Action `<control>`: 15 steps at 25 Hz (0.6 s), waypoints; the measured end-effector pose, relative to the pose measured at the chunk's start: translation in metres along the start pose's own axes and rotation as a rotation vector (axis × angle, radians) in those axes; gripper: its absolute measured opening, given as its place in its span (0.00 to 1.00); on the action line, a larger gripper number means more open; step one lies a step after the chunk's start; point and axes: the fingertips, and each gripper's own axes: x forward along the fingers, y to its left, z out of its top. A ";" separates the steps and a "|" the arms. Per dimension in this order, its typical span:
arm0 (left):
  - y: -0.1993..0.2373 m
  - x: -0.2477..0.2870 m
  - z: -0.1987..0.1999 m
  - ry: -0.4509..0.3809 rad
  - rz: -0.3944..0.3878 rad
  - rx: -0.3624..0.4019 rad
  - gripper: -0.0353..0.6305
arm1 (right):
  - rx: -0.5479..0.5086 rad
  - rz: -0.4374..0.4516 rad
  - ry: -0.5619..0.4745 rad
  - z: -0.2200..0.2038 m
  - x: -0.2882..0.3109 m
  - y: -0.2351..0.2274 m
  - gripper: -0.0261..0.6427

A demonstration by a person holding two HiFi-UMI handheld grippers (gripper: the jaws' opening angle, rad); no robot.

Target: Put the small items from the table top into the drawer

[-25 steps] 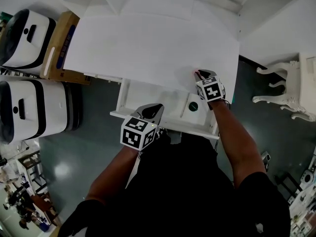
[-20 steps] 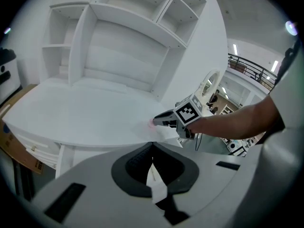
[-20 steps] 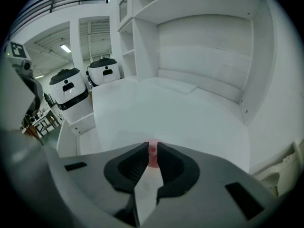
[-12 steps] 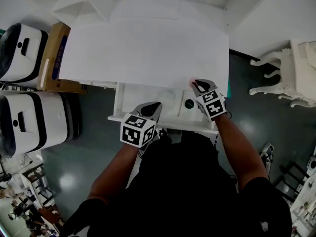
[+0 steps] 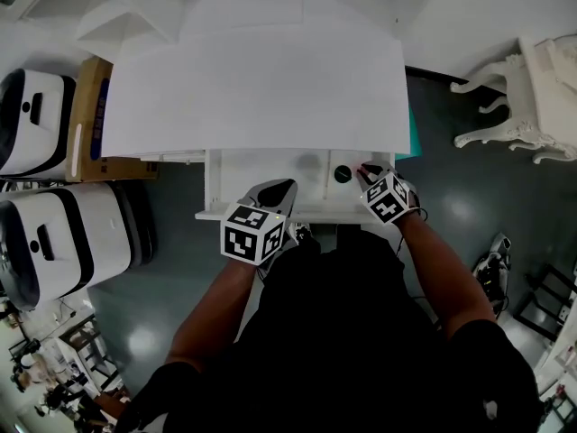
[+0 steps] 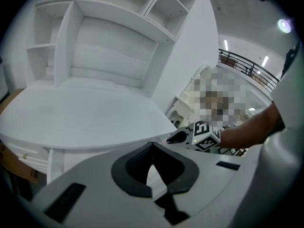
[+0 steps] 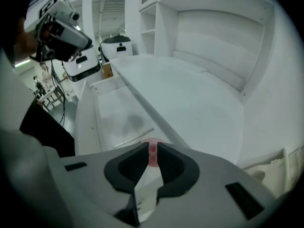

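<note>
My right gripper is shut on a small pink item, which it holds over the right compartment of the open white drawer. A small dark round item lies in that compartment just left of the jaws. The white table top above the drawer looks bare. My left gripper hangs shut over the drawer's front edge, nothing between its jaws. In the left gripper view the right gripper shows beyond the table's edge. The right gripper view takes in the drawer's floor and the left gripper.
Two white rounded machines and a cardboard box stand left of the table. A white ornate chair is at the right. White shelves rise behind the table top. My body is close against the drawer front.
My right gripper has come back from the table's front edge with the pink item and now sits over the drawer. The left gripper has stayed by the drawer front.
</note>
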 end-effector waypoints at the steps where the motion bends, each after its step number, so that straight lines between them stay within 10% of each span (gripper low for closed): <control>1: -0.001 0.000 -0.001 0.004 -0.002 0.002 0.06 | -0.034 -0.004 0.038 -0.010 0.007 0.002 0.14; 15: -0.008 -0.010 -0.017 0.046 0.029 -0.004 0.06 | -0.262 0.054 0.280 -0.076 0.075 0.016 0.14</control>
